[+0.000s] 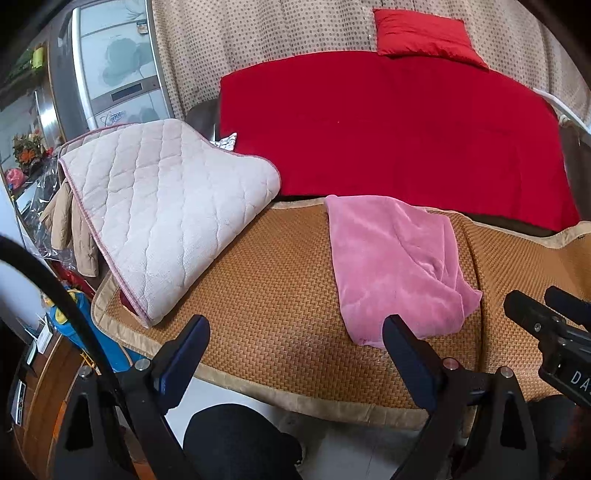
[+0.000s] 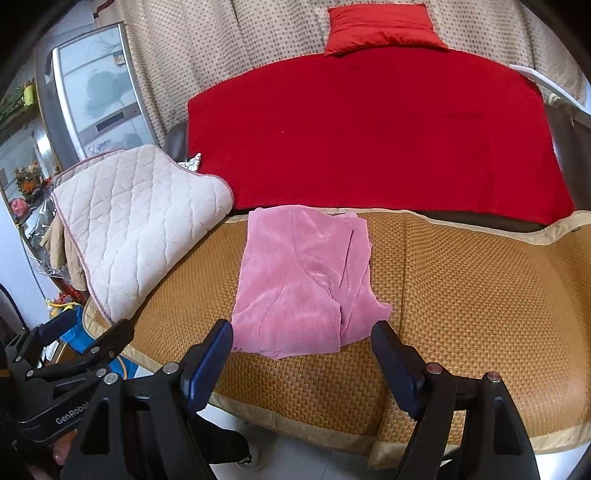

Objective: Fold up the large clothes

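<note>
Left wrist view first: the left tongs point(image 1: 295, 343) hang spread wide with nothing between the blue pads, poised over the near edge of the woven mat point(image 1: 266, 314) that covers the sofa seat. The pink garment point(image 1: 395, 266) lies already folded on that mat, up and to the right of the tongs, its near corner just beside the right pad. A quilted pad point(image 1: 166, 221) is folded over at the left, and a red blanket point(image 1: 388, 129) with a red cushion point(image 1: 421, 35) covers the back. At the right edge, part of the right tongs' black body shows, and a dark knee sits below.

Over to the right wrist view: the right tongs point(image 2: 303, 350) stand wide apart too, gripping nothing, and here the pink garment point(image 2: 303, 280) sits squarely ahead between the pads, its layered folds on the right side plainer. The left tongs' body, lettered "GenRobo", appears at lower left. Far more bare mat point(image 2: 480, 295) opens to the right.
</note>
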Tool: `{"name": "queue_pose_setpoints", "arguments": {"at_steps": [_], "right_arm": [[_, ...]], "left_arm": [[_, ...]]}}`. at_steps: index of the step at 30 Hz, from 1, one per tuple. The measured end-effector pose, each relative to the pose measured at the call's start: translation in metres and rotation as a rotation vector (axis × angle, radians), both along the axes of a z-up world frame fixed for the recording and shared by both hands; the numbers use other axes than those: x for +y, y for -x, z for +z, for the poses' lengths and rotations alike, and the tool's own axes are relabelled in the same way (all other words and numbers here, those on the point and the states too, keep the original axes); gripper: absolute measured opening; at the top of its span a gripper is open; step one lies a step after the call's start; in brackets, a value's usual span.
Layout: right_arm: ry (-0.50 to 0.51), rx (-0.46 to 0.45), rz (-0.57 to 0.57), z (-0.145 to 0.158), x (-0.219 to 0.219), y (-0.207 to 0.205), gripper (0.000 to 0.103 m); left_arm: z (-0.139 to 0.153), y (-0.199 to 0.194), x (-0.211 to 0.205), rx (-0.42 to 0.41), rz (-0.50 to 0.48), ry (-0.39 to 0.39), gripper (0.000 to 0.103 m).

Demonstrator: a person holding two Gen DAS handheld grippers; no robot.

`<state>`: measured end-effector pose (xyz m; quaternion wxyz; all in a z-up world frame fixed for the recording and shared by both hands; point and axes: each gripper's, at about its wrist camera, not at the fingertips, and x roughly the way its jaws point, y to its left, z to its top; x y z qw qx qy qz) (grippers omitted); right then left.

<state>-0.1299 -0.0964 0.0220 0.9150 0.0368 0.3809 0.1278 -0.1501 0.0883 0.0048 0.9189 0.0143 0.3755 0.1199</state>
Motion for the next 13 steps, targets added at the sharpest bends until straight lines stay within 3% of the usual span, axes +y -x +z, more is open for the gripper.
{"name": "queue_pose_setpoints", "arguments": {"at_steps": [13], "right_arm": [[0.017,-0.021,0.015,0.006,0.003,0.011,0.08]], "left_arm": [[0.001,0.001,-0.002,-0.021,-0.037,0.006,0.095]]}}
